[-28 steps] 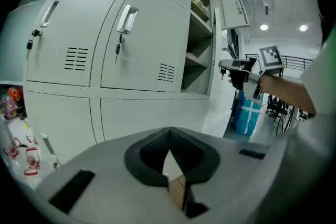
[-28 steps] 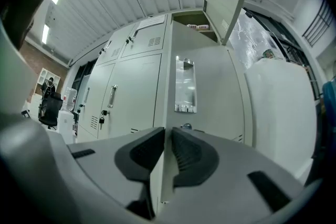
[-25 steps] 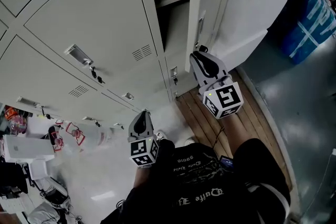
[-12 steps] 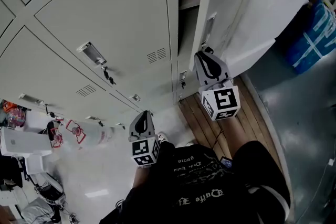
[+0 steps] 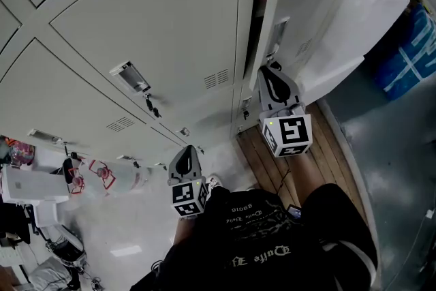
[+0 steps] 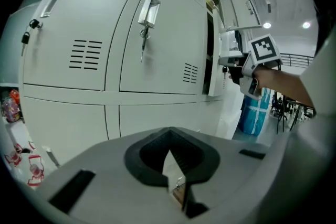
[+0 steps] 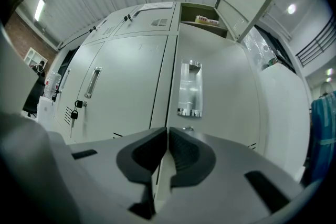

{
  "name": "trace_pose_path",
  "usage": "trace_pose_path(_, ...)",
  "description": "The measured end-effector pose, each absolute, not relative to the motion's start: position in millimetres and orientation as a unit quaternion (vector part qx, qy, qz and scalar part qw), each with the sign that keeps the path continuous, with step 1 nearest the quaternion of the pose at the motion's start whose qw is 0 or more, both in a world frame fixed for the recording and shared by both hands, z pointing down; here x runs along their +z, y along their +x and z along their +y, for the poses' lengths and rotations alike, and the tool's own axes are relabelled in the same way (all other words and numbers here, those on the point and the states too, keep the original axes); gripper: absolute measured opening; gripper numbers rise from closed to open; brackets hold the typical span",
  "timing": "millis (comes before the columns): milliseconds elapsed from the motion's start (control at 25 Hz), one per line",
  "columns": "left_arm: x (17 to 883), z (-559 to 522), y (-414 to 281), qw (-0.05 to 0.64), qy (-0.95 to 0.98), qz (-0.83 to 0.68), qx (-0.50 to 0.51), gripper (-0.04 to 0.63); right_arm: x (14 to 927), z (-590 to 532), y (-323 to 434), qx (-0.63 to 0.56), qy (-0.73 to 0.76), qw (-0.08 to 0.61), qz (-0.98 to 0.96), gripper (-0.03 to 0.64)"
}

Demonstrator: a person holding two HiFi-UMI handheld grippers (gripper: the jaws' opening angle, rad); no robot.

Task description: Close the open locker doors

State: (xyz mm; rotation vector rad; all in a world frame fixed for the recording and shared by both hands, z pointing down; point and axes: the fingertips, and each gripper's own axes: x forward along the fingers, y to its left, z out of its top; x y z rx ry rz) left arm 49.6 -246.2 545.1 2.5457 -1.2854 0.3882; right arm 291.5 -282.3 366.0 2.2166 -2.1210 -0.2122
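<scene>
A bank of pale grey lockers point(image 5: 150, 17) fills the head view. One door point(image 5: 306, 3) stands slightly ajar, with a dark gap along its left edge. My right gripper point(image 5: 271, 71) is at this door's face just below its recessed handle point(image 5: 278, 34); I cannot tell whether it touches. Its jaws have just been closing and now stand together with nothing between them. In the right gripper view the handle point(image 7: 190, 89) is straight ahead, and higher up another door point(image 7: 247, 0) stands wide open. My left gripper point(image 5: 184, 161) hangs low, away from the lockers, shut and empty.
Padlocks and keys point(image 5: 151, 105) hang from the closed doors. A blue wrapped bundle point(image 5: 409, 51) stands right of the lockers, beside a strip of wooden floor point(image 5: 272, 160). Boxes and clutter point(image 5: 27, 180) lie at the left. Small items point(image 7: 205, 19) sit on the upper open shelf.
The ajar door has swung toward the lockers and its gap has narrowed, hiding most of the pink item inside. My right gripper moved along with the door. The left gripper shifted slightly.
</scene>
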Motion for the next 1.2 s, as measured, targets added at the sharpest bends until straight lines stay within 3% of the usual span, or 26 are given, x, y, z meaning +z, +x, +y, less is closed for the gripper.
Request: trace_pose_path(1200,543.4,-282.0,39.5,0.128,0.867,-0.463,0.131,0.006,348.4,-320.7,301.8,-0.080,0.712,0.003,-0.697,0.014)
